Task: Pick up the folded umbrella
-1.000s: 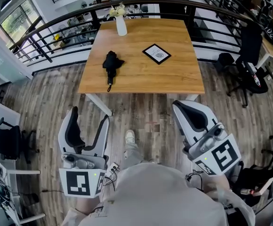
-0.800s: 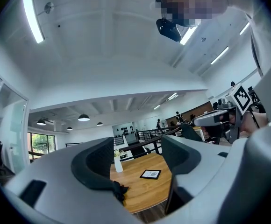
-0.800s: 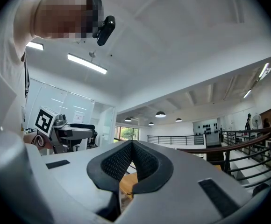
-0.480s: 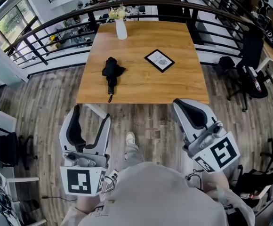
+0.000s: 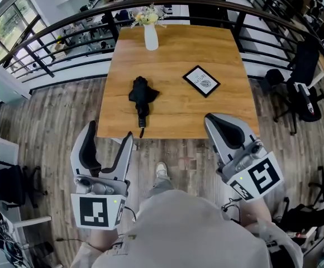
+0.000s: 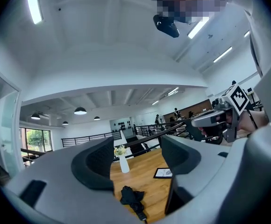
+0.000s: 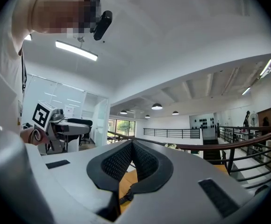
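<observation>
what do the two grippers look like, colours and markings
Both the left gripper and right gripper are light grey plastic with black textured pads lining curved jaws. Each carries a white cube printed with black square markers. The person wears a pale grey top.

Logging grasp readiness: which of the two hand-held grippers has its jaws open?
The left hand-held gripper: its jaws stand apart, with the folded umbrella in sight beyond them on the table. The right hand-held gripper has them together, empty.

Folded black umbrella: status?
Left gripper open, right gripper shut, both empty. Folded black umbrella lies untouched on wooden table, near edge. Nothing blocking it.
</observation>
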### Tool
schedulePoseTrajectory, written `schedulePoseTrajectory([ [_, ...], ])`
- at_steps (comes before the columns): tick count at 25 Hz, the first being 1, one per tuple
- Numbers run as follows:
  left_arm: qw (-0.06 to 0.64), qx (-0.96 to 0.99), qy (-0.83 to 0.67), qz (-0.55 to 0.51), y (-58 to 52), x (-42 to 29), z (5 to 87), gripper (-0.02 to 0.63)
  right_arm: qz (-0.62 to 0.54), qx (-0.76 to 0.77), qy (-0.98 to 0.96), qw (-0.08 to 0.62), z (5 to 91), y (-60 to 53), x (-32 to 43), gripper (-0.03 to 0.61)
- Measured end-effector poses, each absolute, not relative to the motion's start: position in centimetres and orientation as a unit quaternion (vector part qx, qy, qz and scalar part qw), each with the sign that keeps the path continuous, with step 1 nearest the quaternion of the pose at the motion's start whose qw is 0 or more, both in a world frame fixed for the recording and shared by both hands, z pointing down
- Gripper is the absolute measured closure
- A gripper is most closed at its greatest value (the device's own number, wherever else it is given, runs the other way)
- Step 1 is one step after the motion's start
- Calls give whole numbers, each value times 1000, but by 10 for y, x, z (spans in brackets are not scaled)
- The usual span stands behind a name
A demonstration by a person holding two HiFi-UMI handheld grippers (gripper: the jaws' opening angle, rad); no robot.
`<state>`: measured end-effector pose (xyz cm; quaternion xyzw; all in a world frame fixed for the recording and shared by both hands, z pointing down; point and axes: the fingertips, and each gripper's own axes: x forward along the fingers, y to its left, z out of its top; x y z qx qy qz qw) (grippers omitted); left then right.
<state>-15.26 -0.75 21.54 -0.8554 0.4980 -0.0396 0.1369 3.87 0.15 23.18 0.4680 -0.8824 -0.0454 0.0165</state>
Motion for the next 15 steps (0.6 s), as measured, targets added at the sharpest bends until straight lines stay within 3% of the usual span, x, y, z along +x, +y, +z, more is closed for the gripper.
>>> schedulePoseTrajectory([
  [15, 117, -874, 470, -39, -169, -198, 225, 282, -32, 484, -874, 32, 236, -155, -10, 551],
])
